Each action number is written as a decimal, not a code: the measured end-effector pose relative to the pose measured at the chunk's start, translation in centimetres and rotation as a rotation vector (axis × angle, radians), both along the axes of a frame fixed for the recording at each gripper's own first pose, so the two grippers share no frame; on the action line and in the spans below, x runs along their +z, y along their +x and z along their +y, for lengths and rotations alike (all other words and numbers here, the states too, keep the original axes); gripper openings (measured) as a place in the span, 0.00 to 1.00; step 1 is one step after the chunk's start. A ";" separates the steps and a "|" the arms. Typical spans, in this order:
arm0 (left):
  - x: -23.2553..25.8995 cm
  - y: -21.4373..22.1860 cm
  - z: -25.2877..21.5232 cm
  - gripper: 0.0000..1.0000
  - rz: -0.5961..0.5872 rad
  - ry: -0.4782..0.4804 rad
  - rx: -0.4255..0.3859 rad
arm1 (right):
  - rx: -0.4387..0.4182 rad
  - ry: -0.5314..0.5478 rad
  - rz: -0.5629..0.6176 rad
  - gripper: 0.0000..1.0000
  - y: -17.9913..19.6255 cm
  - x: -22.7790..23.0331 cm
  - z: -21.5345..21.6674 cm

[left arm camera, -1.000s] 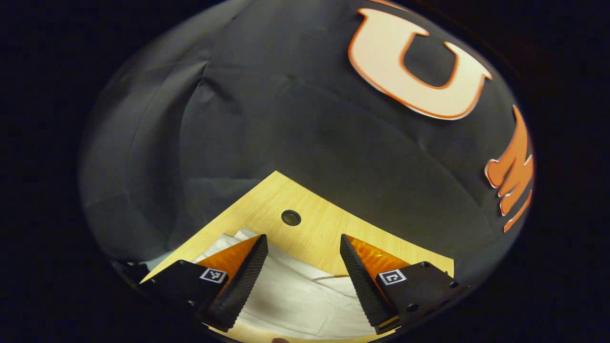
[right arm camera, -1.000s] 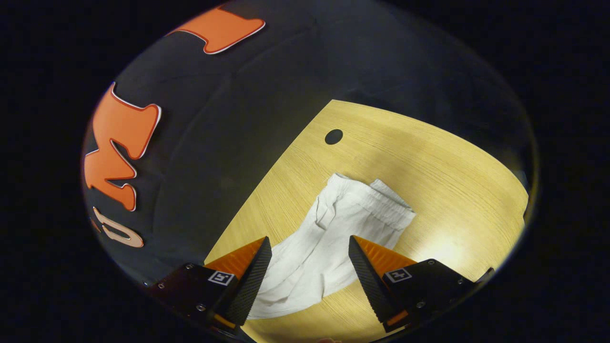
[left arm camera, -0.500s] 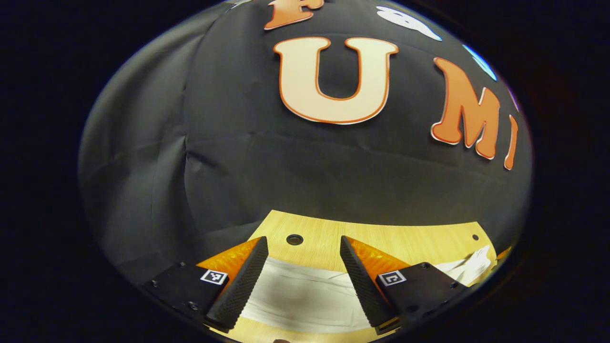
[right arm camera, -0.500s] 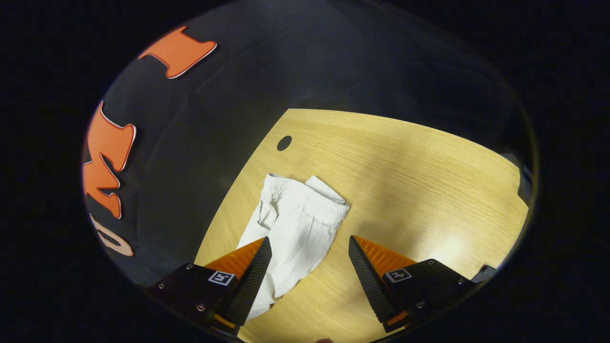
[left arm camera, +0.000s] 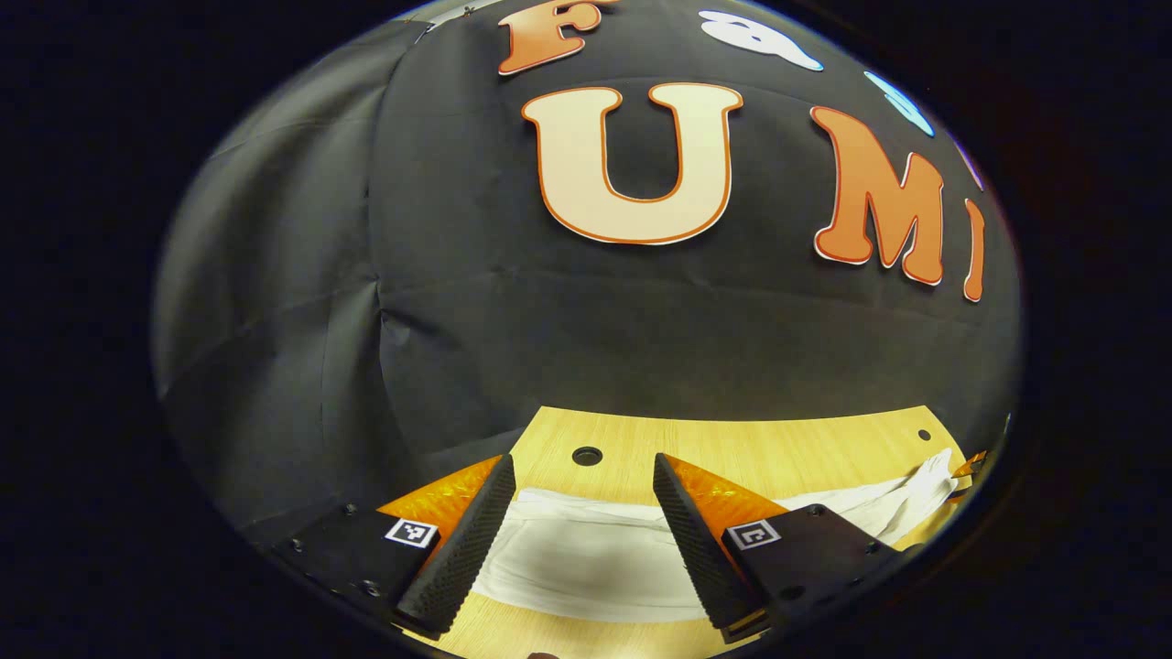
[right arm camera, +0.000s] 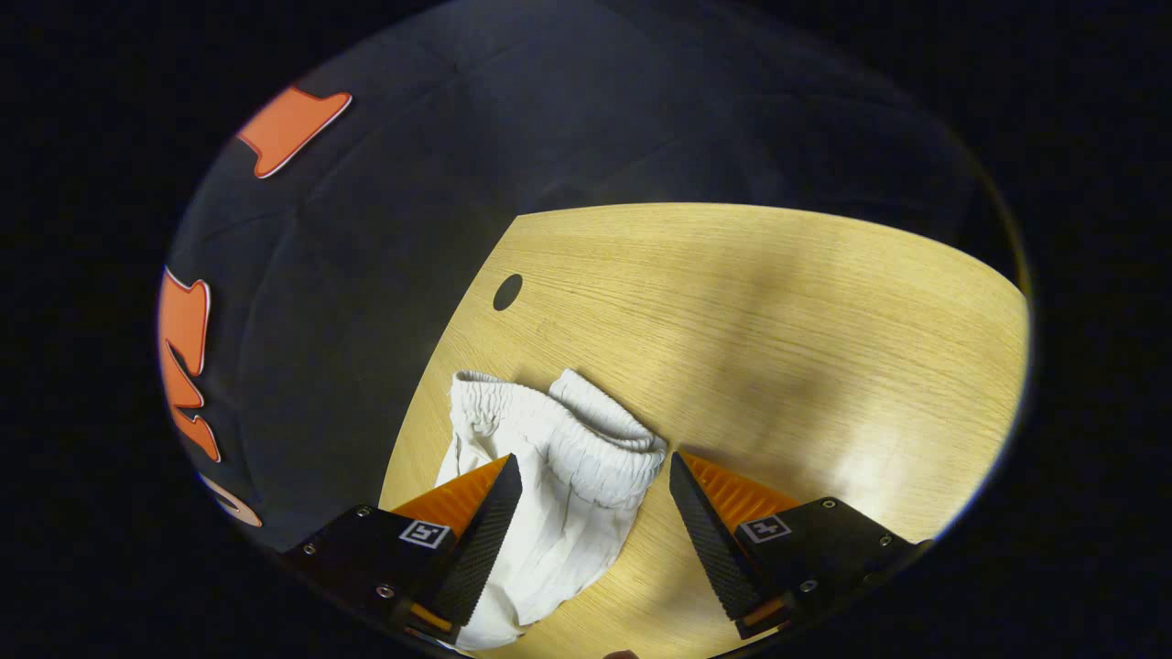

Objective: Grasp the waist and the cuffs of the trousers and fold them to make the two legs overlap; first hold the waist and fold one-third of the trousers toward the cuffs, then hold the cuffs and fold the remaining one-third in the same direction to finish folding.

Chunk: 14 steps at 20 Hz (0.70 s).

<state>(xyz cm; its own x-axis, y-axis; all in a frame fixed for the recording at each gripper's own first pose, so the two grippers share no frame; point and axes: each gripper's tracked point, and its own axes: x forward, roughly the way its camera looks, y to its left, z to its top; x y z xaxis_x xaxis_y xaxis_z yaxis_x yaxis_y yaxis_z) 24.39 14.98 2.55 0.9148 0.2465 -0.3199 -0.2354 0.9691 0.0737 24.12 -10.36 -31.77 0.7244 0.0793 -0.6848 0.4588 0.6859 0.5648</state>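
Desk (right arm camera: 751, 302): light wood, its far edge against the black booth wall (left arm camera: 568, 311), with a round hole (right arm camera: 507, 291) near the far left corner as the right gripper view shows it.

Trousers (right arm camera: 558, 476): white, lying on the desk close to that far edge. In the right gripper view the gathered elastic waist (right arm camera: 595, 439) points away from the camera, just short of the hole.

Right gripper (right arm camera: 595, 513): fingers spread apart, holding nothing; the waist lies in the gap between them.

Left gripper (left arm camera: 583, 526): fingers likewise apart and empty; a flat band of the trousers (left arm camera: 586, 558) runs across between them.
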 end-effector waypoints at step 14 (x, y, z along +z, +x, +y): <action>-0.4 0.1 0.0 1.00 0.026 0.004 0.038 | -0.056 -0.049 0.010 0.06 1.2 -1.5 -1.3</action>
